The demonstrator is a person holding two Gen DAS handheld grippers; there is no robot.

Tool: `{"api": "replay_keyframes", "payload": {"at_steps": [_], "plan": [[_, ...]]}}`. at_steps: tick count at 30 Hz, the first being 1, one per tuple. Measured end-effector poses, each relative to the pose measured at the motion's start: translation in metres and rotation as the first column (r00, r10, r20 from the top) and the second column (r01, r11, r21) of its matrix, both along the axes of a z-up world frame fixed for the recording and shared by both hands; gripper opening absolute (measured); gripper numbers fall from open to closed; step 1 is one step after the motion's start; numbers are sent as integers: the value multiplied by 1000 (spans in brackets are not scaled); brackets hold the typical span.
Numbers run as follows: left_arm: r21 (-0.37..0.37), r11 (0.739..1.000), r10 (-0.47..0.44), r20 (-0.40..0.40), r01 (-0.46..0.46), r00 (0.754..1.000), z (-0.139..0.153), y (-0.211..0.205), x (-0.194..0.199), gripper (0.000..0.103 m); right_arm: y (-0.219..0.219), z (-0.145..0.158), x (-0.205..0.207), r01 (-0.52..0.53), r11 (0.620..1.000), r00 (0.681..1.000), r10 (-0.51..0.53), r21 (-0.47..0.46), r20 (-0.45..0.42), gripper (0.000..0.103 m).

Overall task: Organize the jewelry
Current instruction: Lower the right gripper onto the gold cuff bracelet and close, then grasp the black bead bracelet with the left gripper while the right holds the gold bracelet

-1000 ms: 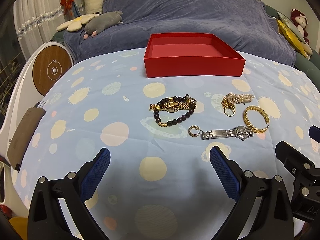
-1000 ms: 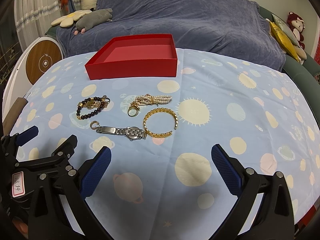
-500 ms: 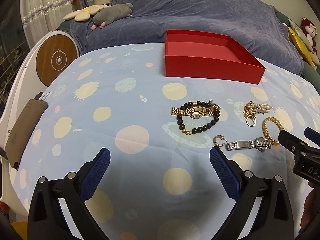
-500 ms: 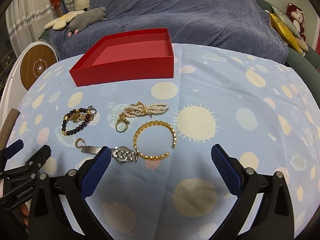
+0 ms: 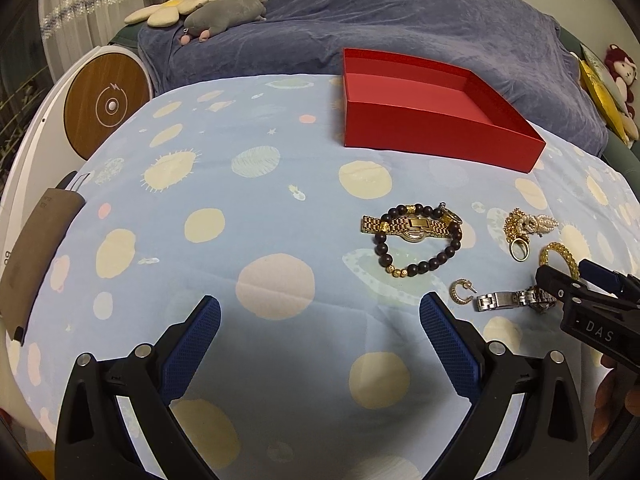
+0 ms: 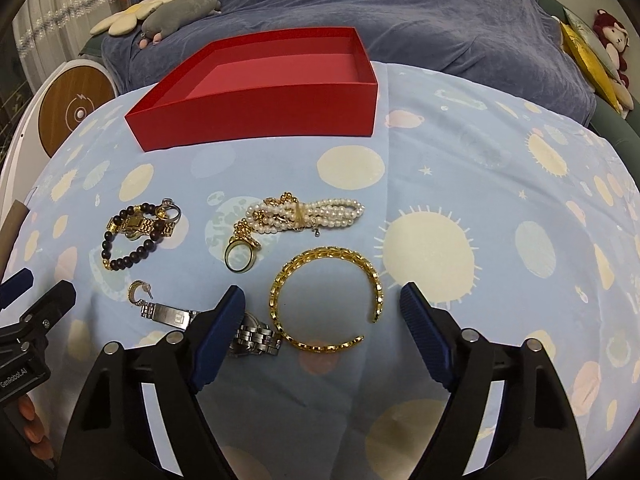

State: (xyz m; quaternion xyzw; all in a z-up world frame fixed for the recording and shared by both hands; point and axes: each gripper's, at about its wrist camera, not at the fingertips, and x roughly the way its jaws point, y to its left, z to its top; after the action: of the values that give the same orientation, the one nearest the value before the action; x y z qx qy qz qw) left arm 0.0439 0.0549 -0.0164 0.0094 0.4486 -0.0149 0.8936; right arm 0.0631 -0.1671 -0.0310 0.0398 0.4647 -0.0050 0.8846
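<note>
An empty red box [image 6: 256,96] [image 5: 432,108] stands at the far side of the blue spotted cloth. In front of it lie a gold open bangle [image 6: 326,300], a pearl bracelet [image 6: 308,212], a gold ring [image 6: 239,258], a silver watch [image 6: 212,322] [image 5: 512,300], a small hoop earring [image 6: 138,292] [image 5: 462,290], and a dark bead bracelet [image 6: 132,246] [image 5: 420,240] over a gold watch [image 5: 412,226]. My right gripper [image 6: 322,320] is open, its fingers either side of the gold bangle, the left finger over the silver watch. My left gripper [image 5: 320,328] is open and empty over bare cloth, left of the jewelry.
A sofa under a purple-blue cover [image 6: 400,12] with plush toys [image 6: 184,8] lies behind the table. A white device with a round wooden face [image 5: 106,108] stands at the left. A brown pouch [image 5: 36,248] lies at the left table edge.
My right gripper has moved forward and down until its fingers flank the gold bangle. My left gripper has shifted left and forward. Both stay open.
</note>
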Motion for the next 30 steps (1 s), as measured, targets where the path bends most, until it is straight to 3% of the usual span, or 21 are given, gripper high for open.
{"api": "replay_keyframes", "payload": {"at_steps": [7, 13, 30], "plan": [[-3, 1000, -13, -4, 13, 1000, -1, -4, 1, 97, -1, -2, 1, 4, 1000, 1000, -4, -5, -3, 69], [-2, 1000, -14, -6, 14, 1000, -2, -5, 2, 97, -6, -1, 1, 17, 1000, 1000, -17, -15, 1, 56], [-26, 998, -60, 6, 60, 998, -10, -27, 25, 97, -20, 13, -11, 39, 997, 999, -40, 68, 13, 55]]}}
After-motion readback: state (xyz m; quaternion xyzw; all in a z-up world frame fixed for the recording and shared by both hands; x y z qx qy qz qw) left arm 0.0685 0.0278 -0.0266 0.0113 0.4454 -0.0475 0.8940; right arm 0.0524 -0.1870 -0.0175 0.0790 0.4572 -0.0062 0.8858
